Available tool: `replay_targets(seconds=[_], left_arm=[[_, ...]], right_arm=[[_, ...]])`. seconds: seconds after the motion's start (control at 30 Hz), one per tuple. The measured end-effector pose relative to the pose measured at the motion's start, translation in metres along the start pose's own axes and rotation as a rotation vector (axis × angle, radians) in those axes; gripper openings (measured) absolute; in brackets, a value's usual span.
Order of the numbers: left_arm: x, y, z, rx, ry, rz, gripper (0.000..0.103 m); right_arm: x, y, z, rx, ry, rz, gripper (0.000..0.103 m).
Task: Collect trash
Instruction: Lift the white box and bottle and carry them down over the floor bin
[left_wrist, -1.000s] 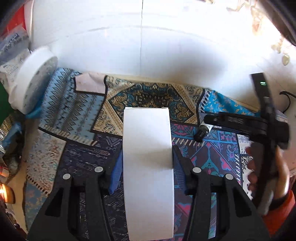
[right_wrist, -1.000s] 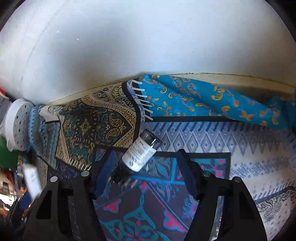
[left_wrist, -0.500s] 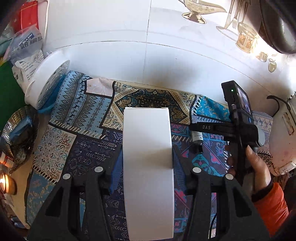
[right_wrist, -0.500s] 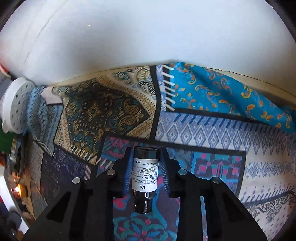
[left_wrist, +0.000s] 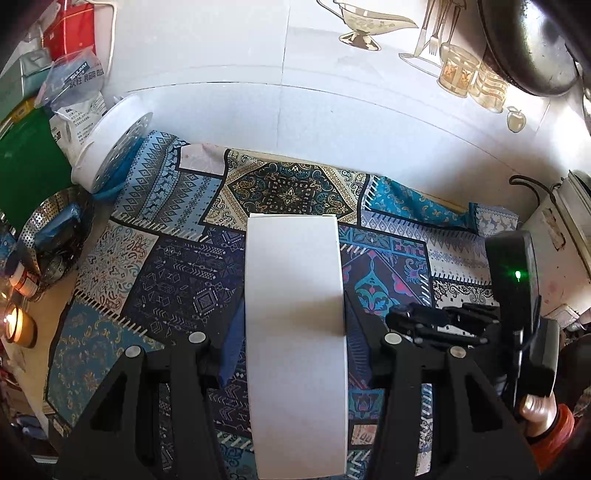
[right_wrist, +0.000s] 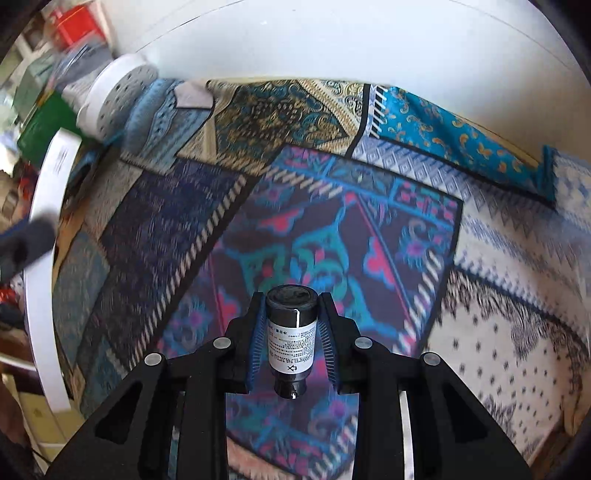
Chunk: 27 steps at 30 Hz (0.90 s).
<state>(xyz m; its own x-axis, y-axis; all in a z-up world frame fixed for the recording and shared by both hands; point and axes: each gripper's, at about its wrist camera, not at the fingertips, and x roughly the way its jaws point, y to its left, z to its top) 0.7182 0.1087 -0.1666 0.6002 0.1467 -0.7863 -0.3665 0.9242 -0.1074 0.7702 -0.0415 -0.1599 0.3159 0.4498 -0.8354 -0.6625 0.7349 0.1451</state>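
Fingers of the right hand-held gripper (right_wrist: 291, 343) are pinching a small dark glass bottle with white label (right_wrist: 291, 339); the left hand-held gripper (left_wrist: 295, 325) is clamping a flat white cardboard box (left_wrist: 295, 332).

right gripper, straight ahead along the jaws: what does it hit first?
Probably the patterned cloth on the table. The right gripper holds a small bottle angled down at it; nothing else shows between. Depth unclear.

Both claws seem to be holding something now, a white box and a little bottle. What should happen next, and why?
Probably carry both off to a bin, none in view. The left gripper clamps the white box, the right gripper the small bottle, above the patterned cloth.
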Motion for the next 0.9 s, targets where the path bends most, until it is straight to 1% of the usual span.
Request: replay_targets(seconds=[0.1,0.2,0.27,0.37,0.43,0.5,0.63,0.73,0.8,0.9], left_arm=[[-0.010,-0.001,-0.010,-0.002,-0.004,0.002,0.050],[-0.019,-0.003,-0.020,-0.006,-0.004,0.000,0.050],[-0.026,-0.005,-0.027,-0.009,-0.010,0.004,0.050],[-0.039,-0.006,-0.036,-0.023,-0.027,0.001,0.050],[-0.047,-0.006,-0.039,-0.032,-0.038,-0.002,0.050],[-0.054,-0.006,-0.043,-0.033,-0.049,0.004,0.050],[-0.065,-0.006,-0.050,-0.045,-0.065,0.023,0.050],[-0.074,-0.005,-0.058,-0.058,-0.074,0.032,0.050],[-0.079,-0.003,-0.063,-0.066,-0.072,0.024,0.050],[-0.086,-0.002,-0.070,-0.056,-0.068,0.027,0.050]], right_arm=[[-0.008,0.005,-0.026,-0.010,0.022,0.013,0.026],[-0.008,0.006,-0.048,-0.012,0.065,0.020,0.026],[-0.007,0.005,-0.059,-0.006,0.093,0.015,0.026],[-0.006,0.001,-0.074,0.027,0.137,0.045,0.026],[-0.006,-0.002,-0.080,0.041,0.155,0.045,0.026],[-0.008,-0.003,-0.086,0.052,0.163,0.051,0.026],[-0.008,0.000,-0.096,0.036,0.176,0.057,0.026],[-0.006,0.002,-0.099,0.034,0.162,0.061,0.026],[-0.002,0.003,-0.100,0.037,0.167,0.061,0.026],[-0.001,0.006,-0.103,0.036,0.134,0.039,0.026]])
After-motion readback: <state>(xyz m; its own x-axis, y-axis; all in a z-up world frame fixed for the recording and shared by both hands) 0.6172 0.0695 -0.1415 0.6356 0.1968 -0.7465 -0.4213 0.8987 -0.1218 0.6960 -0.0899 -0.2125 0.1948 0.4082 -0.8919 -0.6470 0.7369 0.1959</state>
